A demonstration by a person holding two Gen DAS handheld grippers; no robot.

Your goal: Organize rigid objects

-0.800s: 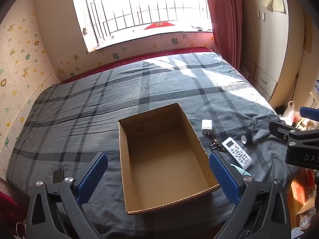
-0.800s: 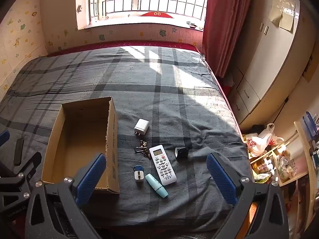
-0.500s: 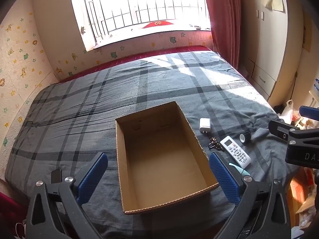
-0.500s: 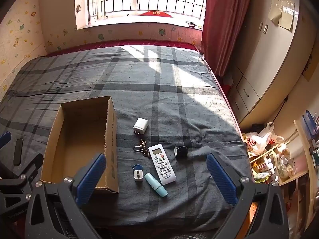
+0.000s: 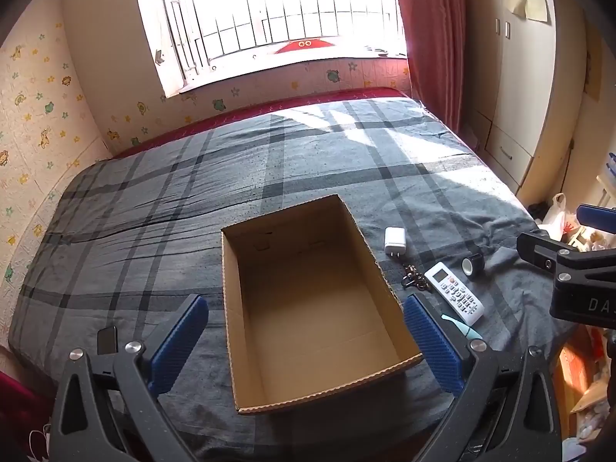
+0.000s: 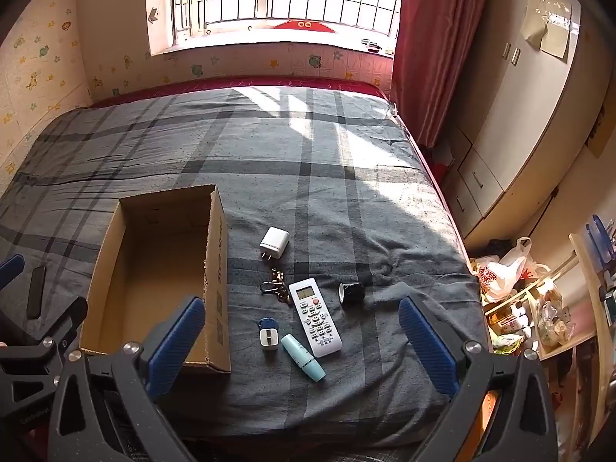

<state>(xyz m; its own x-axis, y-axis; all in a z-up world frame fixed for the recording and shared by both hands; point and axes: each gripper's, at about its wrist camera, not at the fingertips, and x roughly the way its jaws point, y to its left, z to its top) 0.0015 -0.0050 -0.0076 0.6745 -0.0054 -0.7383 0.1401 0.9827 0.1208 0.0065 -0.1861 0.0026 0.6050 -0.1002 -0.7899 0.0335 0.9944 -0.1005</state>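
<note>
Bed: a big bed with a grey checked blanket (image 6: 327, 177) holds all the things.
Box: an open brown cardboard box (image 5: 308, 300) sits on the blanket, with nothing inside.
Left gripper: the black left gripper with blue pads (image 5: 308, 342) hangs above the near end of the box, spread wide, holding nothing.
Right gripper: the black right gripper with blue pads (image 6: 304, 342) hangs above the small things, spread wide, holding nothing.
Remote: a long white remote with buttons (image 6: 315, 316) lies just right of the box.
Charger: a white square plug charger (image 6: 274, 243) lies beyond the remote.
Keys: a bunch of metal key clips (image 6: 276, 287) lies between the charger and the remote.
Tube: a light green tube (image 6: 303, 357) lies just left of the remote's near end.
Small plug: a small white plug with a blue tag (image 6: 268, 333) lies beside the tube.
Black roll: a small black roll (image 6: 351, 292) lies right of the remote.
Phone: a flat black phone (image 5: 106, 340) lies left of the box, well apart.
</note>
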